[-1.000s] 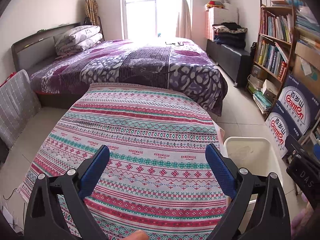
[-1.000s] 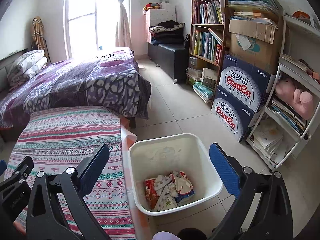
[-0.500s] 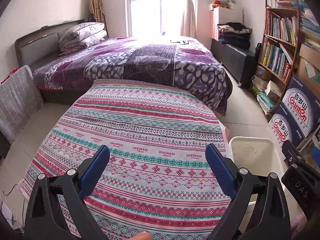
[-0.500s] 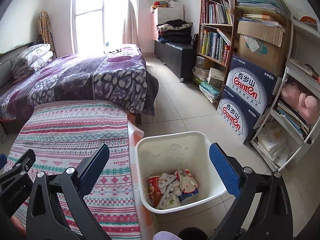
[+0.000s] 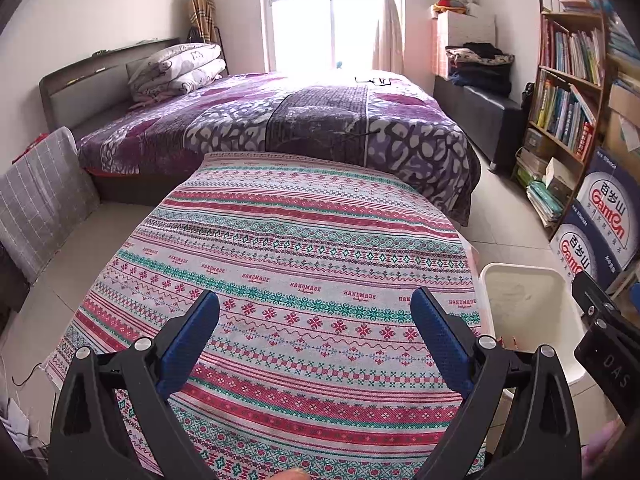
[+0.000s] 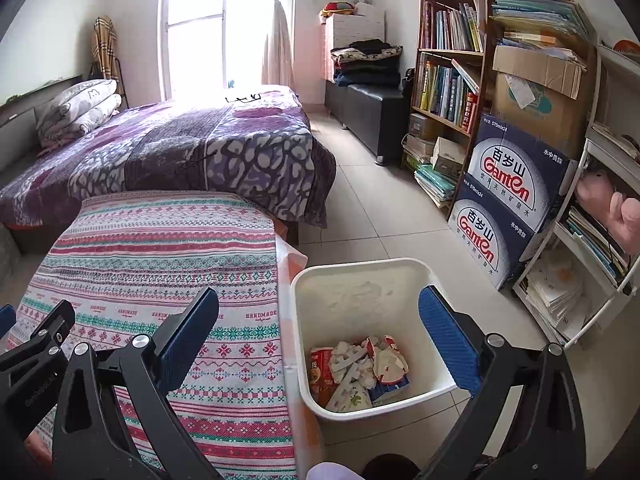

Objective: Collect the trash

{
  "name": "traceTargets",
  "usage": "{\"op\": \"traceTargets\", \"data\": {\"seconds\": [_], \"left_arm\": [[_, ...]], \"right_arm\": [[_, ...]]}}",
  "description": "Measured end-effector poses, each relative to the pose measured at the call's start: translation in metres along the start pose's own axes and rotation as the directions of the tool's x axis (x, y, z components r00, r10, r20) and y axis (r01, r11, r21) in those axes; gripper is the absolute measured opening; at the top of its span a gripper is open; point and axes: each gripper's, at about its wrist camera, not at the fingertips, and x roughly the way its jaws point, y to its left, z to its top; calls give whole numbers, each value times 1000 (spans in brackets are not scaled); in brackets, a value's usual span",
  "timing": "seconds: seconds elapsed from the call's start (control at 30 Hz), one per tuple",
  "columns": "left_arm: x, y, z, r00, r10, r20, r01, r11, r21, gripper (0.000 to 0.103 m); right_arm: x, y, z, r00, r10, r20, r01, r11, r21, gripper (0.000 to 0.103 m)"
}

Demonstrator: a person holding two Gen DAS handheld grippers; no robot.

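Left gripper (image 5: 315, 320): jaws spread wide, holding nothing, above the striped cloth (image 5: 304, 240). Right gripper (image 6: 319, 318): equally wide, empty, above the cloth edge and the white bin (image 6: 360, 276) on the floor just beside. In the bin: crumpled trash (image 6: 360, 372), seemingly wrappers and paper.

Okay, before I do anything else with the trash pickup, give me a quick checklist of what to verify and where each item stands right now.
1. Left gripper open and holding nothing: ok.
2. Right gripper open and holding nothing: ok.
3. White bin upright beside the table: ok.
4. Trash lies in the bin's bottom, with room above it: ok.
5. Patterned tablecloth shows no trash: ok.
6. Trash left on the floor outside both views: cannot tell.
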Motion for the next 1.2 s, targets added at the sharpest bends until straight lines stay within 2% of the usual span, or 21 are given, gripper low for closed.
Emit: {"op": "traceTargets", "data": {"seconds": [0.57, 0.73, 0.9, 1.07, 1.2], "left_arm": [[1, 6, -1, 1000, 16, 10, -16, 1000, 1, 93], [4, 6, -1, 1000, -1, 9, 1, 1000, -1, 92], [6, 10, -2, 1000, -21, 2, 21, 1000, -15, 82], [6, 9, 0, 1000, -22, -5, 22, 1000, -11, 82], [7, 9, 0, 1000, -24, -15, 23, 1000, -15, 90]], "right_arm": [[5, 10, -5, 1000, 15, -25, -16, 999, -33, 96], [8, 11, -7, 999, 20, -38, -22, 999, -40, 96], [7, 10, -7, 999, 19, -31, -20, 999, -37, 96], [7, 10, -7, 999, 19, -30, -20, 999, -39, 96], [8, 9, -7, 999, 21, -33, -22, 999, -34, 96]]}}
